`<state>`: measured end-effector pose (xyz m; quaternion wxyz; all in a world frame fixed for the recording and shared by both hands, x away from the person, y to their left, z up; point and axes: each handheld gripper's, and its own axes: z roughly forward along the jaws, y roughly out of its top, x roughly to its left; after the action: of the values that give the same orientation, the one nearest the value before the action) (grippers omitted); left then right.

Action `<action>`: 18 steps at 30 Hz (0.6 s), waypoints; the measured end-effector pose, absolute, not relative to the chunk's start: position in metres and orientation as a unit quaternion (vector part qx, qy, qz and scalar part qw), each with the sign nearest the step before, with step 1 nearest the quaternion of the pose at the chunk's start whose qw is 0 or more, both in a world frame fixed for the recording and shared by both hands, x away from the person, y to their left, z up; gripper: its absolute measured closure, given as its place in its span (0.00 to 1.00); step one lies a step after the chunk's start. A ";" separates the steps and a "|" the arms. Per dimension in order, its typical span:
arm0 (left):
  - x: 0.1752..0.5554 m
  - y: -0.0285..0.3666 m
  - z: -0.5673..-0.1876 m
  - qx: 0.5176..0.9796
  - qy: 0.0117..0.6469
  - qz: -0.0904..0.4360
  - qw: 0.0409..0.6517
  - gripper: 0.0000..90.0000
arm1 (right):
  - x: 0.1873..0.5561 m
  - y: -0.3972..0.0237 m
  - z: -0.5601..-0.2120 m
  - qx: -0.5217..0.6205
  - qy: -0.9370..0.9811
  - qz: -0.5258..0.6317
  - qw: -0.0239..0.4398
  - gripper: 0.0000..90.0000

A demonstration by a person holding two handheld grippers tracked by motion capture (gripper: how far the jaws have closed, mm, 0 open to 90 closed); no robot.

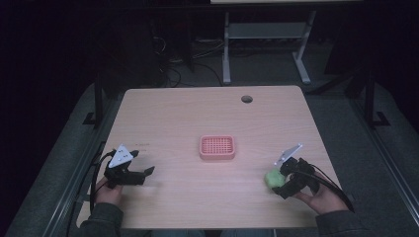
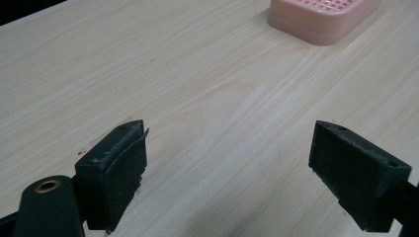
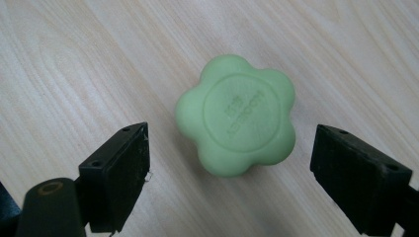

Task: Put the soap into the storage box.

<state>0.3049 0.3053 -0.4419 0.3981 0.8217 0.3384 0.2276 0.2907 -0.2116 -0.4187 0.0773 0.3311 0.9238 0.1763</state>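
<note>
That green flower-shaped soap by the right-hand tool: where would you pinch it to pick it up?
Probably across its sides, from above. The green soap lies flat on the table, so only its lobed rim is reachable. The open right gripper already straddles it; pads seated in opposite notches between lobes should slip least.

Green flower-shaped soap bar (image 3: 236, 121), round embossed stamp on top, lies flat on the wooden surface (image 1: 197, 118), lower right of high view. Pink rectangular plastic soap dish (image 1: 217, 147) with grid top sits mid-frame, well apart.
</note>
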 end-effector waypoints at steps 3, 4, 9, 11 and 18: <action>0.304 0.305 -0.442 0.821 0.341 0.226 0.399 0.16 | 0.293 -0.211 -0.419 0.331 0.924 0.178 0.076 0.17; 0.304 0.305 -0.442 0.821 0.340 0.226 0.398 0.16 | 0.294 -0.210 -0.420 0.331 0.923 0.180 0.075 0.17; 0.304 0.305 -0.442 0.820 0.340 0.228 0.400 0.16 | 0.300 -0.205 -0.423 0.328 0.925 0.179 0.069 0.17; 0.304 0.305 -0.442 0.820 0.340 0.227 0.401 0.16 | 0.302 -0.203 -0.424 0.328 0.926 0.178 0.066 0.17; 0.304 0.305 -0.442 0.819 0.340 0.227 0.403 0.16 | 0.308 -0.201 -0.431 0.332 0.926 0.171 0.058 0.17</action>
<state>0.3041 0.3052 -0.4416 0.4026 0.8189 0.3402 0.2270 0.3077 -0.2013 -0.4314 0.0584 0.3320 0.9258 0.1713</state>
